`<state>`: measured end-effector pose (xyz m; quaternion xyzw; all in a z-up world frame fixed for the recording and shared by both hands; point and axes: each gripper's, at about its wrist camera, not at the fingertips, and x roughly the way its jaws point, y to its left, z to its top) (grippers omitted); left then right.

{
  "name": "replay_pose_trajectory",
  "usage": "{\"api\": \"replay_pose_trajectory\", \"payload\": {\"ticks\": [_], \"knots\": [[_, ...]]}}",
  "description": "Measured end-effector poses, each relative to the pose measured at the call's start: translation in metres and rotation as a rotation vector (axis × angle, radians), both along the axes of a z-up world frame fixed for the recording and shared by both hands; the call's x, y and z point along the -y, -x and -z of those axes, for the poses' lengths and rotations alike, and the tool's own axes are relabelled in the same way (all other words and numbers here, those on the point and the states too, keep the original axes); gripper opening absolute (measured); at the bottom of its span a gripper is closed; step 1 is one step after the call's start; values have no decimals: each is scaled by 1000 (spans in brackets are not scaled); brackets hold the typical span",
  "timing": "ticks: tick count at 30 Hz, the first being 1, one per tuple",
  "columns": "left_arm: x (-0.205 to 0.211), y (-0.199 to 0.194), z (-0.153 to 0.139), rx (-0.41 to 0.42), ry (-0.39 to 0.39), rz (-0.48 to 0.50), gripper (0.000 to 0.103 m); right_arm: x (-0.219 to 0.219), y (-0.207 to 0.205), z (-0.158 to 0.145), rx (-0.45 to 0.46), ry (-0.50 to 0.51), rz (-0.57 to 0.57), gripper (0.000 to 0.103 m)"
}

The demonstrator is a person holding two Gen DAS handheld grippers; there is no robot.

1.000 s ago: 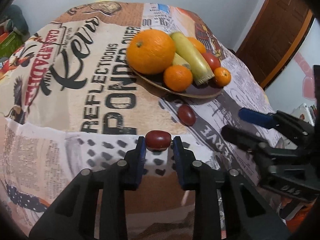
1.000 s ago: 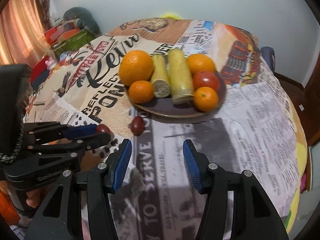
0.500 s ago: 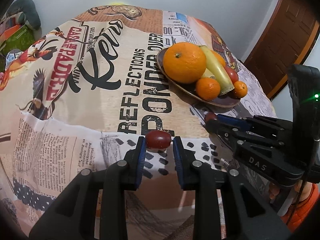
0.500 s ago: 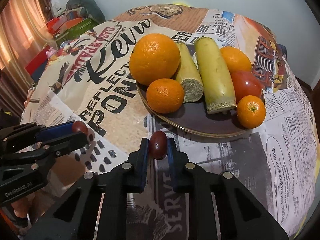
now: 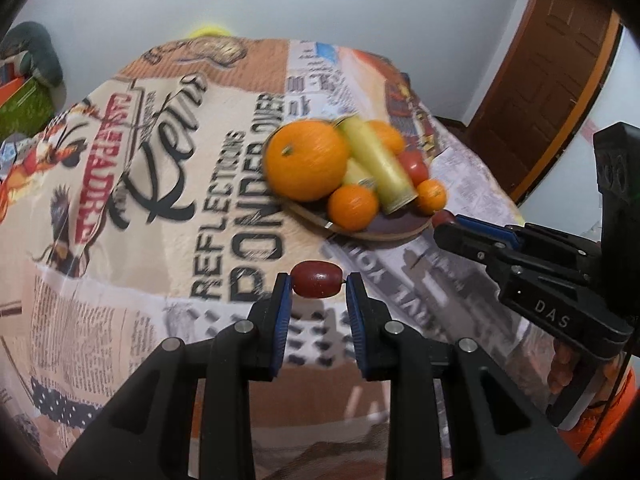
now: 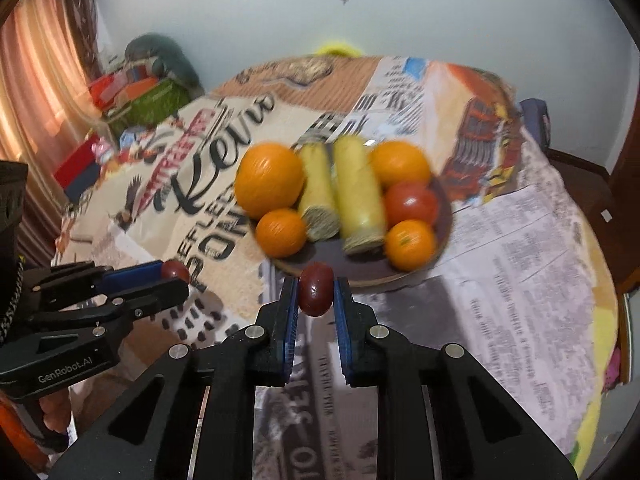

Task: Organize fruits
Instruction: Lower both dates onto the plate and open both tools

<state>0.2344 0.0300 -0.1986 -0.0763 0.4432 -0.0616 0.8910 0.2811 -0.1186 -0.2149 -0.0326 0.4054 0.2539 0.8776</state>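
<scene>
My left gripper point(image 5: 316, 285) is shut on a small dark red fruit point(image 5: 316, 285) and holds it above the tablecloth, in front of the plate. My right gripper point(image 6: 316, 289) is shut on a second dark red fruit point(image 6: 316, 289), raised just before the plate's near rim. The brown plate point(image 6: 372, 274) holds a big orange point(image 6: 269, 179), smaller oranges, two yellow-green pieces point(image 6: 358, 196) and a tomato point(image 6: 412, 203). The right gripper also shows in the left wrist view point(image 5: 444, 220); the left gripper shows in the right wrist view point(image 6: 174, 272).
A round table with a printed newspaper-pattern cloth point(image 5: 168, 184) carries the plate point(image 5: 384, 232). Boxes and clutter point(image 6: 132, 96) lie beyond the table's left side. A wooden door point(image 5: 552, 72) stands at the right. The wall is behind.
Both grippers have lifted with their red fruits. The right gripper closed on its fruit a second ago and now holds it off the cloth near the plate rim.
</scene>
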Motion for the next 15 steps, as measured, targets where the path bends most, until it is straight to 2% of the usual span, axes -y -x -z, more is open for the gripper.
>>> {"api": "replay_pose_trajectory", "payload": {"ticks": [6, 15], "knots": [[20, -20, -15, 34, 3, 42, 28, 18, -7, -18, 55, -25, 35, 16], [41, -57, -19, 52, -15, 76, 28, 26, -33, -20, 77, -28, 44, 16]]}}
